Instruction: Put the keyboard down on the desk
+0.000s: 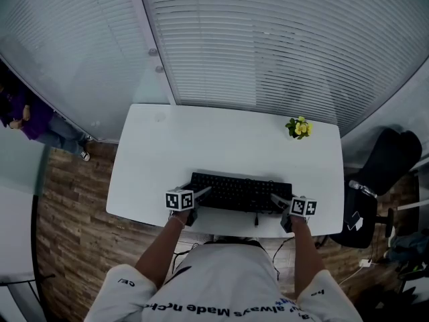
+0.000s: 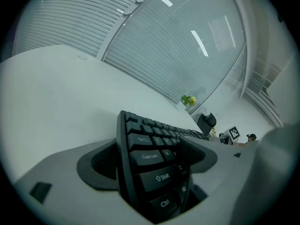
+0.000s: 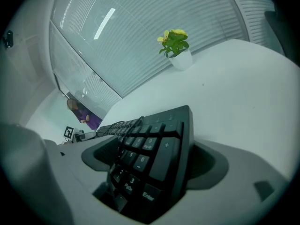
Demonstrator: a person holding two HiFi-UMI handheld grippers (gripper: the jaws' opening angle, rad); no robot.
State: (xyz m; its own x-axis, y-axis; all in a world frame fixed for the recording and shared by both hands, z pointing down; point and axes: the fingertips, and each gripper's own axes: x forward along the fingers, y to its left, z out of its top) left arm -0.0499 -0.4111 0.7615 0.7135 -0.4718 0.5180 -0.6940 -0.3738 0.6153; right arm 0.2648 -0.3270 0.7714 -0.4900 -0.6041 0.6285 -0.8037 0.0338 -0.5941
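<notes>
While the black keyboard [image 1: 241, 192] lies on the white counter [image 1: 167, 146], its short ends sit between the spread jaws of the left gripper [image 1: 198, 194] and right gripper [image 1: 280, 201], neither squeezing it. It looks rigid and fairly light; the short ends suit gripping.

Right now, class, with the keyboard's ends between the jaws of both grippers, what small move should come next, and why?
Probably draw the left gripper and right gripper straight back off the keyboard. It seems to lie flat on the desk, and both pairs of jaws stand apart around its ends without pressing, so it looks released.
</notes>
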